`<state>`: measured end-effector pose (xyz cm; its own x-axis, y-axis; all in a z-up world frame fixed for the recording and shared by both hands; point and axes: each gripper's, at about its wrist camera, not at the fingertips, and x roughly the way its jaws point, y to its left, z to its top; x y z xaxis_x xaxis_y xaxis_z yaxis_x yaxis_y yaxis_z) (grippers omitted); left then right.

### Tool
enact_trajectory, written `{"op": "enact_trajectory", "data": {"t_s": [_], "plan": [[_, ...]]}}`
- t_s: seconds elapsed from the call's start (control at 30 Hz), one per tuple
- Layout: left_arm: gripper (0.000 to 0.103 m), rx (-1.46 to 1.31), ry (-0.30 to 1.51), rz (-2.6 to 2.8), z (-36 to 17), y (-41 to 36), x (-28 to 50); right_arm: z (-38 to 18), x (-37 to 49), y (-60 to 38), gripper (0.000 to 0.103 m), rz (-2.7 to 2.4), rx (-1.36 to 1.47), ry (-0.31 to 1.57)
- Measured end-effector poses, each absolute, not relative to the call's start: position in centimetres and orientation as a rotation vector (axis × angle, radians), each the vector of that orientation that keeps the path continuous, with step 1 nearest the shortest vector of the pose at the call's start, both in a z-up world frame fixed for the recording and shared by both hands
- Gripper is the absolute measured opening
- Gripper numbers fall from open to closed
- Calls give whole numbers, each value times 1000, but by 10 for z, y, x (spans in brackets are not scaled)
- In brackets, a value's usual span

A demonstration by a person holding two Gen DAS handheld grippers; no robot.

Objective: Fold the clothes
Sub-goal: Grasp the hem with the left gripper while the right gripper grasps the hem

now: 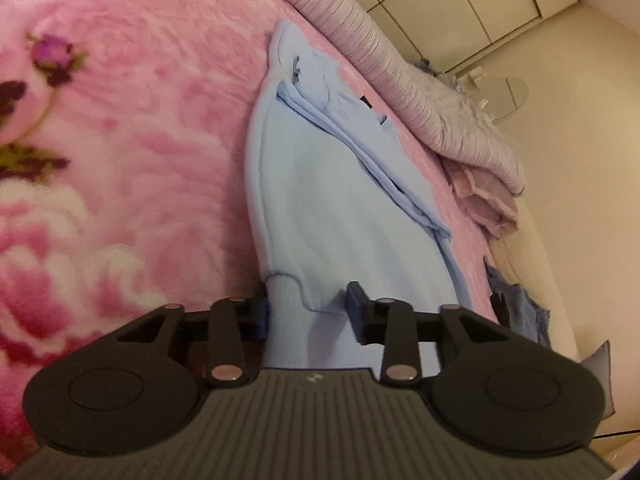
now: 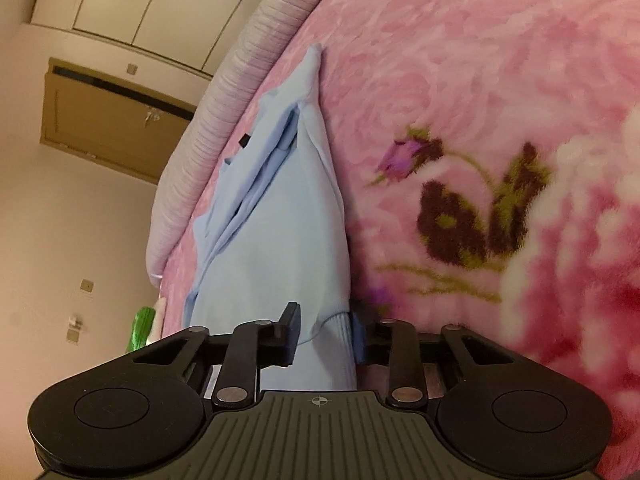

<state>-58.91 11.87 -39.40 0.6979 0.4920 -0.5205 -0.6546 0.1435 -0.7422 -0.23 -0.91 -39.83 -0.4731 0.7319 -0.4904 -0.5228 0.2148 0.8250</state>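
The light blue garment [image 1: 320, 208] lies on the bed's pink floral blanket [image 1: 120, 140], its ribbed hem between both grippers. The left gripper [image 1: 308, 312] and right gripper [image 2: 326, 334] each have 2 fingers around it; whether they pinch is unclear. Hem's near end is hidden.

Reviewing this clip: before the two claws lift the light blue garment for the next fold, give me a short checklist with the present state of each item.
1. Left claw has the ribbed hem of the light blue garment between its fingers: ok.
2. Right claw has the hem between its fingers: ok.
3. Pads firmly pressing cloth on both sides: cannot tell; a gap shows beside each outer finger.
4. Garment lies on the pink floral blanket, nothing on top: ok.
5. Garment flat: not ok, bunched folds along one side.
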Motion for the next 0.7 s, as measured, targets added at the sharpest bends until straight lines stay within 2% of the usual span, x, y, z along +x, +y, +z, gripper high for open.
{"op": "enact_trajectory", "data": {"t_s": [0.23,0.27,0.3,0.37,0.7], "plan": [[18,-1209,130,831,-402,127,-591,-403,-5,-3,19,1521,201,1431],[15,-1218,126,834,-402,128,-590,-403,-6,-1,17,1519,192,1432],[8,-1226,122,839,-403,129,-591,-403,-8,1,11,1510,181,1429],[5,-1235,106,848,-403,127,-595,-401,-10,4,9,1488,170,1430],[3,-1136,80,846,-367,79,-600,-366,-8,-34,7,1480,201,1360]]}}
